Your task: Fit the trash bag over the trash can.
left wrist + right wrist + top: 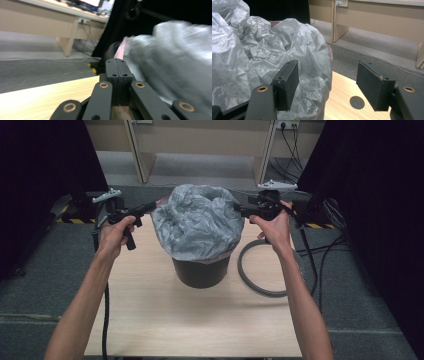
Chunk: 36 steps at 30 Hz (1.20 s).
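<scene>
**At the bench's far edge: bin, bag, both grippers**

On the bench (150, 320), high view: a dark bin (201, 271) stands near the middle of the far edge, with a grey plastic bag (197, 222) bunched up over its rim. A grey ring (260, 270) lies flat just right of the bin, towards the right edge. The left gripper (150, 209) comes in level at the bag's left side, tips at the bag. The right gripper (239, 210) sits at the bag's right side, also level. One hand on each handle.

Left gripper view: fingers (113, 68) pressed together, pad against pad, no gap. Can't tell if any film is pinched between them; the bag (175, 55) is blurred and sits just right of the tips, with a pink strip (121, 48) of its edge right behind them.

Right gripper view: fingers (289, 85) wide apart, nothing clamped. The left pad lies against or just in front of the bag (262, 55); can't tell which. The right pad hangs over the bench (342, 87), clear of the bag.
</scene>
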Each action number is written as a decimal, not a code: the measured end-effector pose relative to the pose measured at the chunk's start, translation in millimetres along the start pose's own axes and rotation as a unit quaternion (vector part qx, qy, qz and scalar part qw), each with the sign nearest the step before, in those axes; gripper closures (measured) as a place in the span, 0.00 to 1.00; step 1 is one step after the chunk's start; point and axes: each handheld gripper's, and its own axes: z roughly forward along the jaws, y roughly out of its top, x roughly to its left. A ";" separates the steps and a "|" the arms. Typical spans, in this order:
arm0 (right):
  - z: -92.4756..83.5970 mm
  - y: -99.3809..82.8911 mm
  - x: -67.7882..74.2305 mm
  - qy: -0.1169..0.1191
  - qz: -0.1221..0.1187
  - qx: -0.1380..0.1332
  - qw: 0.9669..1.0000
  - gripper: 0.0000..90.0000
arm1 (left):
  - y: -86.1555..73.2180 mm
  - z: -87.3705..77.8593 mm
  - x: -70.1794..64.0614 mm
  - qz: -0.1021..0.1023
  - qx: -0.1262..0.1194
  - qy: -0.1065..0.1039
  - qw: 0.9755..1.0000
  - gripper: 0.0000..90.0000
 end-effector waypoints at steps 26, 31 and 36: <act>-3.7 -15.3 0.6 0.014 0.011 0.002 1.000 0.38 | -79.8 0.0 35.2 -0.011 0.046 0.030 0.998 0.83; -12.1 -13.3 -0.8 0.015 0.015 -0.007 1.000 0.38 | -74.7 -25.1 24.7 0.024 0.025 0.031 0.999 0.57; -21.6 -9.2 0.7 0.017 0.018 -0.014 1.000 0.35 | -79.7 -48.5 12.6 0.056 0.043 0.023 0.997 0.36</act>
